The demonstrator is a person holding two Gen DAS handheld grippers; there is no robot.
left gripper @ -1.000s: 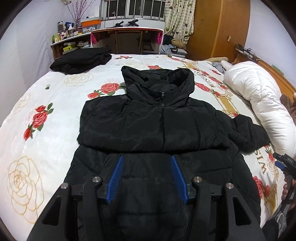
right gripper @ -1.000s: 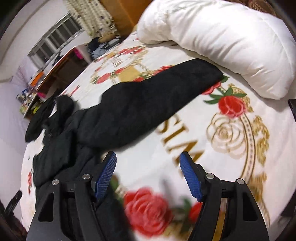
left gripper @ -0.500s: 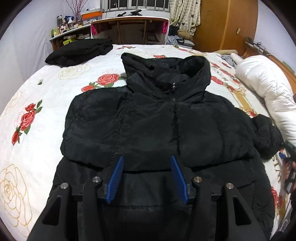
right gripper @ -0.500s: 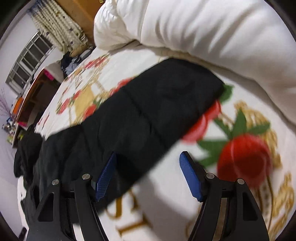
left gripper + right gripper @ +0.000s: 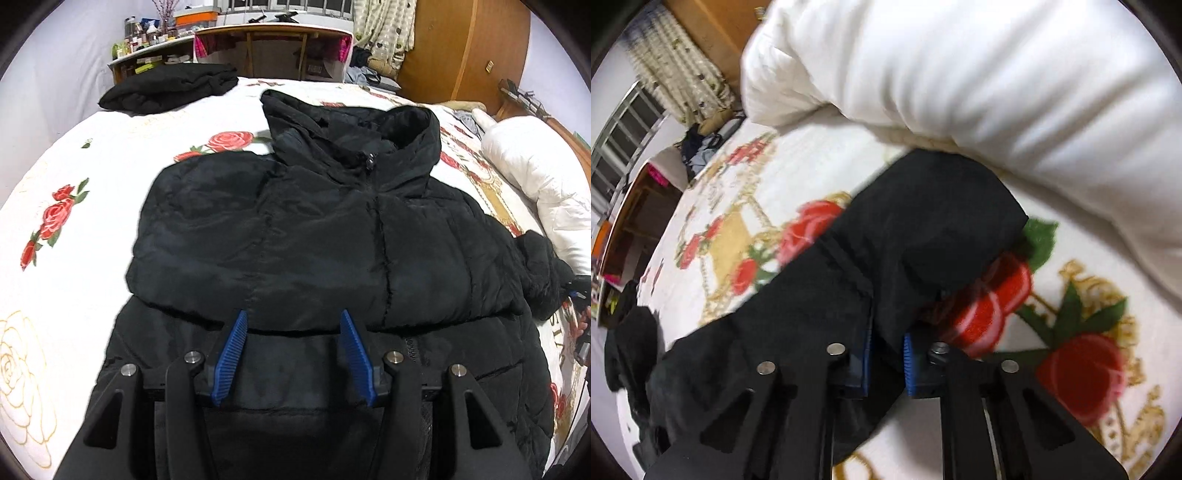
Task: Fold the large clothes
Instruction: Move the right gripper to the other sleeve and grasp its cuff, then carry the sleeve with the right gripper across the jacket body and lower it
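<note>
A black hooded puffer jacket [image 5: 317, 236] lies front up on the rose-print bed, its left sleeve folded across the chest. My left gripper [image 5: 293, 325] is open and empty, hovering over the jacket's lower front. The jacket's right sleeve [image 5: 923, 236] stretches out toward the white duvet. My right gripper [image 5: 886, 347] is shut on this sleeve near its cuff, the fabric pinched between the blue pads. In the left wrist view the sleeve end [image 5: 543, 273] shows at the right edge.
A folded black garment [image 5: 166, 88] lies at the bed's far left corner. A rolled white duvet [image 5: 543, 184] lies along the right side and fills the top of the right wrist view [image 5: 997, 81]. A desk [image 5: 273, 40] and a wooden wardrobe [image 5: 461, 48] stand beyond the bed.
My right gripper moved in over the outstretched sleeve and closed on it near the cuff. My left gripper moved forward over the jacket and stayed open.
</note>
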